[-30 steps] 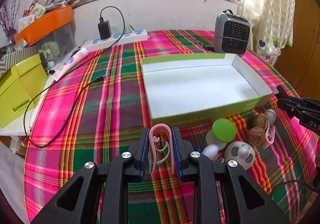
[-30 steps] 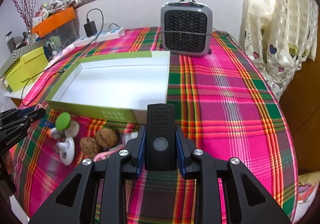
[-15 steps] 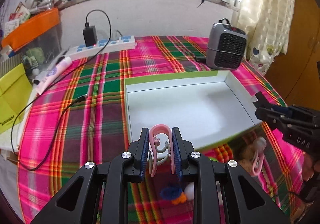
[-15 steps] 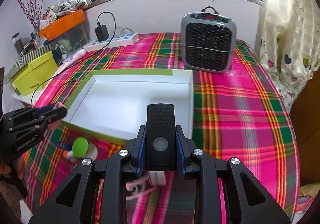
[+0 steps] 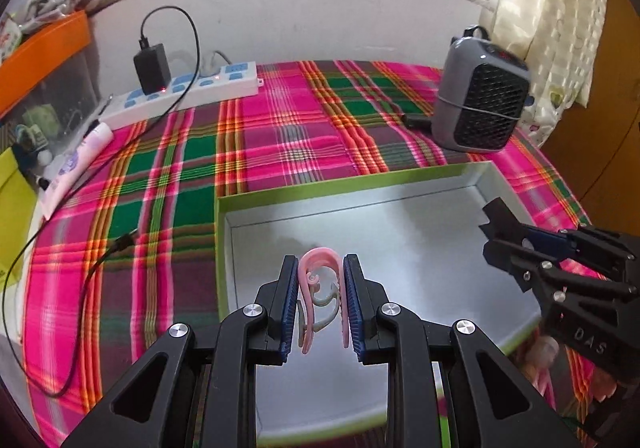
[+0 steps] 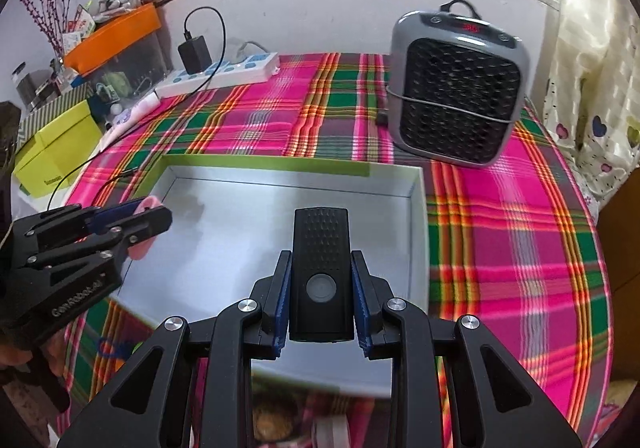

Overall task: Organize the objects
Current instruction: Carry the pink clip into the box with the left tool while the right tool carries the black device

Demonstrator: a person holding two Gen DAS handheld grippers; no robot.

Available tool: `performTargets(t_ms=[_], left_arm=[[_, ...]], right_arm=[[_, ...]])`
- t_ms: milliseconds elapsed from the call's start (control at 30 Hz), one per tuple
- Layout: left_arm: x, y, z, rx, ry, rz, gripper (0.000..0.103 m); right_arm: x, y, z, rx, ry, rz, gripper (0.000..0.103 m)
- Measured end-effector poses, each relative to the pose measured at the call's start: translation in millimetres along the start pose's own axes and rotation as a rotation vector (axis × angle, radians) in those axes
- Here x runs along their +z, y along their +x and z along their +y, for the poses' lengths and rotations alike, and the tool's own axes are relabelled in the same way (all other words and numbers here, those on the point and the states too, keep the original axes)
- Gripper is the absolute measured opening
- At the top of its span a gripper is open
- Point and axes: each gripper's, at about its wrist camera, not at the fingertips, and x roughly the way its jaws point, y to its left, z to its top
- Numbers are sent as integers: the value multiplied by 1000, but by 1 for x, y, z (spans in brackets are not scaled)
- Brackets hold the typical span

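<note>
Left wrist view first: your left gripper [image 5: 320, 298] is clamped narrow on that pink plastic hair claw clip with the grey-green inner curl [image 5: 320, 288], and it's now hanging right over the white floor of the shallow green-sided cardboard tray [image 5: 400, 248]. A second ago the clip was short of the tray's near wall, above the pink-and-green plaid tablecloth [image 5: 280, 135], with the little toys beside it; those have dropped out of sight under the fingers. Your right gripper [image 5: 496, 217] pokes in from the right edge over the tray's far corner, much further in than before. The grey mesh-front heater [image 5: 480, 99] and white power strip [image 5: 188, 91] sit beyond on the cloth. Right wrist view: your right gripper [image 6: 320, 280] is pinched on the black rectangular remote-like device with a round button [image 6: 321, 268], held upright over the tray [image 6: 416, 207] floor, where a second ago it was still in front of the near wall. Your left gripper [image 6: 148, 217] shows at left with the pink clip [image 6: 146, 226] over the tray's left side.
</note>
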Motion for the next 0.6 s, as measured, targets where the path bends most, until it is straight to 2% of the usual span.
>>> performTargets(t_ms=[233,600], left_arm=[[14,21,-4,12,18,21,21],[20,44,-2,21,23,51,21]], right_arm=[[12,26,-1,9,15,42,28],[20,44,-3,-2,18,61,28]])
